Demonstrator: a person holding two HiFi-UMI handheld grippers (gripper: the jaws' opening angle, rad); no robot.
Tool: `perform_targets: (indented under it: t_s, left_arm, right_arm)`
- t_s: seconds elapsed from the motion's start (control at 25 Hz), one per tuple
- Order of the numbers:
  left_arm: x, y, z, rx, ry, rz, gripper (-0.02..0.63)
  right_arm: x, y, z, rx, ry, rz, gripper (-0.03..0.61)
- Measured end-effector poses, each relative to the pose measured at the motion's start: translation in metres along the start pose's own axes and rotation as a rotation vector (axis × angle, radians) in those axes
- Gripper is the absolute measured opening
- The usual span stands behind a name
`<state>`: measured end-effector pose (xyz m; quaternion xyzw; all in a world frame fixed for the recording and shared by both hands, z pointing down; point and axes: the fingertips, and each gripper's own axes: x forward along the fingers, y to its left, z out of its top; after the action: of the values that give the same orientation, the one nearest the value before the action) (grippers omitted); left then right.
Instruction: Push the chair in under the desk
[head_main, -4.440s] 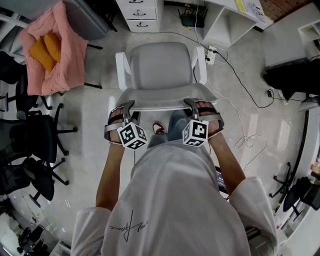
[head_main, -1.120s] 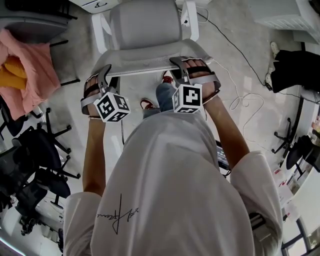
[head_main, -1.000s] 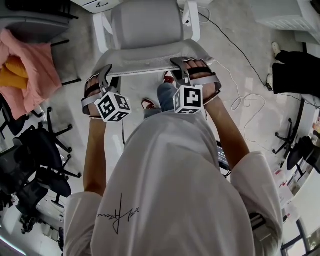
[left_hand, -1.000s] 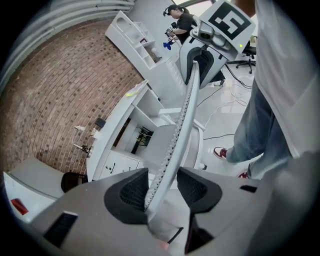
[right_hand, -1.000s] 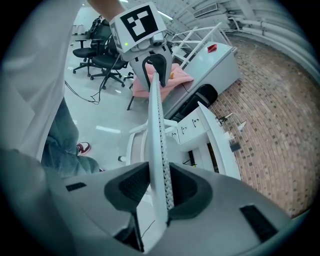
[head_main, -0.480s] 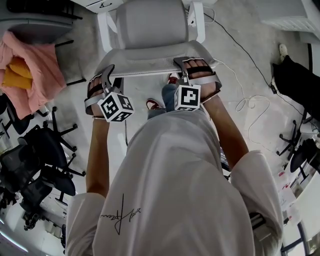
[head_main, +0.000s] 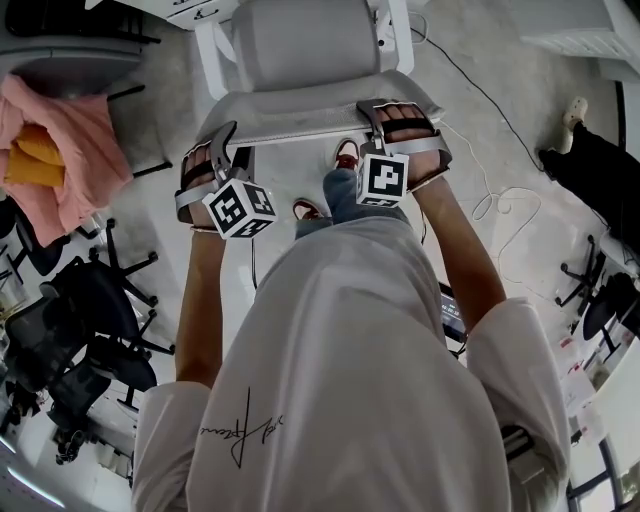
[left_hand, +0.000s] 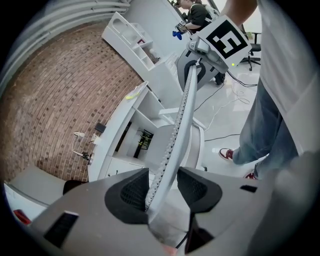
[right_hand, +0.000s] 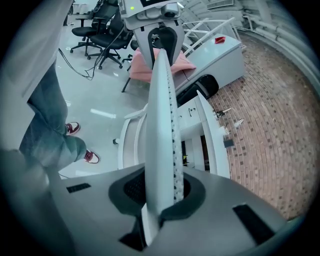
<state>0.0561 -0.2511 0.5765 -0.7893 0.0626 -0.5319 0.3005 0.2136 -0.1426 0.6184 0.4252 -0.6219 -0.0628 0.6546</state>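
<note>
I've rolled the chair (head_main: 300, 55) nearer the counter (left_hand: 117, 127); my right tongs (right_hand: 160, 195) just closed — they and my left tongs (left_hand: 162, 192) both clamp its backrest (head_main: 310, 122); next, keep pushing straight.

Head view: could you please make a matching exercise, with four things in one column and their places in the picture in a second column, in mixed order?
1 grey office chair with white armrests
2 pink cloth
3 black office chairs
4 red and white shoe

A lower left
B top middle
C on the floor, just behind the chair's backrest
D upper left

Pairs: 1-B, 2-D, 3-A, 4-C
</note>
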Motion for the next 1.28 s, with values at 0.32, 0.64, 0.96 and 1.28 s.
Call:
perform_targets:
  t_s: [0.32,0.64,0.96,1.28]
  left_arm:
    - [0.023,0.02,0.026,0.021,-0.015,-0.013,0.178]
    - [0.032,0.029,0.04,0.035,-0.03,-0.003,0.175]
    - [0.038,0.037,0.044,0.042,-0.018,0.003,0.175]
    - [0.053,0.053,0.056,0.041,0.001,-0.007,0.175]
  right_arm:
    - [0.016,-0.025,-0.027,-0.003,0.054,-0.069,0.048]
    - [0.026,-0.041,-0.042,-0.026,0.066,-0.097,0.049]
    - [0.029,-0.051,-0.047,-0.044,0.084,-0.131,0.049]
    - [0.044,-0.07,-0.058,-0.045,0.082,-0.142,0.051]
